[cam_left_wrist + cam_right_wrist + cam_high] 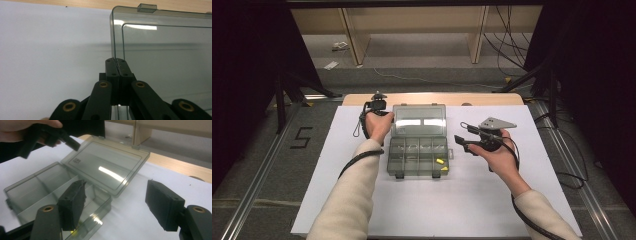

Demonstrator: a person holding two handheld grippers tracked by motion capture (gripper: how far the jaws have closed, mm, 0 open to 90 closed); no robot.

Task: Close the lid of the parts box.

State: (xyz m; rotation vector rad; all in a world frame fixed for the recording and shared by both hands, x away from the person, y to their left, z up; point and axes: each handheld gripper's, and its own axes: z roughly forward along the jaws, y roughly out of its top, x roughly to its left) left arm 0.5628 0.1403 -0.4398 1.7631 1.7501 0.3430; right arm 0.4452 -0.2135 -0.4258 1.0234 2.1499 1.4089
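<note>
The smoky grey transparent plastic compartment box sits at the centre of the high view on the white table sheet, its hinged clear lid thrown open and lying back toward the top of the frame. The tray part is split by dividers into small cells, and two small yellow pieces rest in the cells at its lower right (what they are is too small to tell).

In the left gripper view the left gripper has its two black jaws pressed together on the left edge of the lid, the thin clear wall running down between the pads; the lid fills the right half of that frame, with a small latch tab at the top. In the high view this gripper lies just left of the lid's upper left corner.

The right gripper hovers just right of the box in the high view, a grey three-cornered plate on top. In the right gripper view its jaws stand wide apart with nothing between the pads; the left pad hangs over the near corner of the tray, the right one over bare white sheet.

A pale wooden table edge shows beyond the sheet.
</note>
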